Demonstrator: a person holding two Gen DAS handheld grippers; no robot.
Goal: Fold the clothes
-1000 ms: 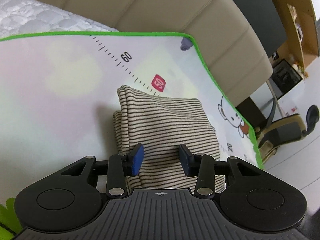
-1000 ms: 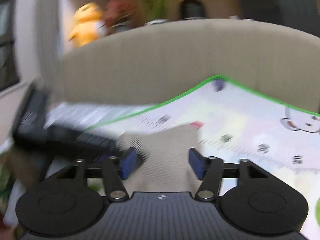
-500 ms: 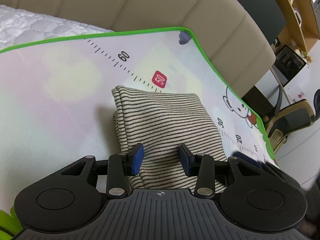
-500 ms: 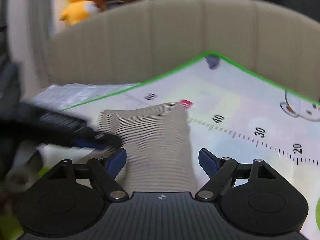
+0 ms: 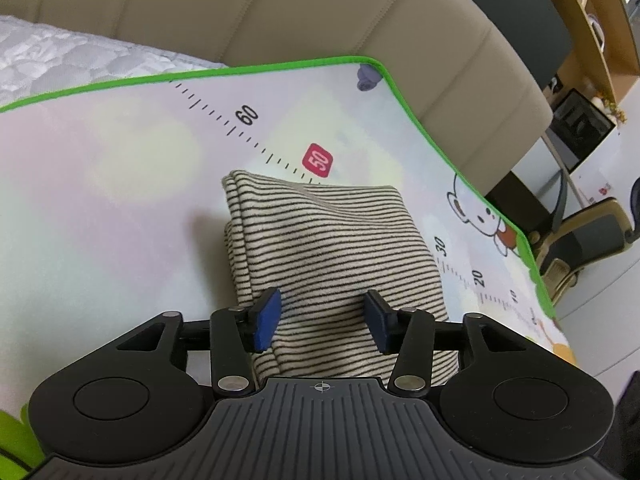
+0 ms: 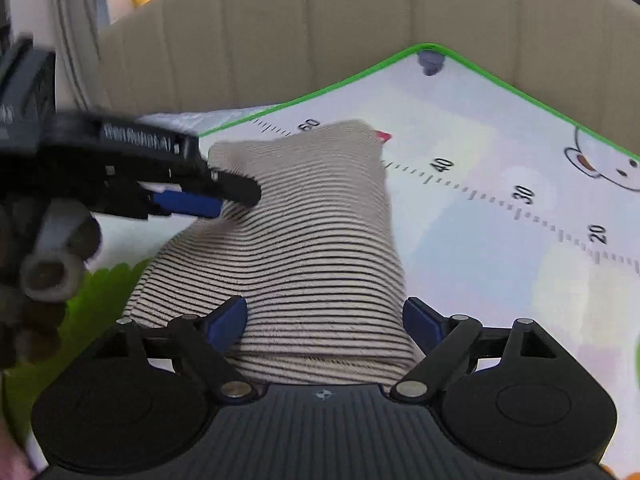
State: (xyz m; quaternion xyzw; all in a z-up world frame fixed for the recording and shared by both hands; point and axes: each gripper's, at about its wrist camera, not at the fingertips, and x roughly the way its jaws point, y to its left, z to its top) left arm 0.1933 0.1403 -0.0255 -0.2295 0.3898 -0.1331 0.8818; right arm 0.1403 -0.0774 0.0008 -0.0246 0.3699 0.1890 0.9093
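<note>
Striped garment (image 5: 332, 264), folded into a thick bundle, lies on a green-edged play mat (image 5: 100, 184) near its "50" mark. Left gripper (image 5: 322, 316) and right gripper (image 6: 324, 318) both stand spread over its near end, pinching nothing, though contact is hard to judge. Soft, light knit; layers likely slide, so grip through a folded edge
</note>
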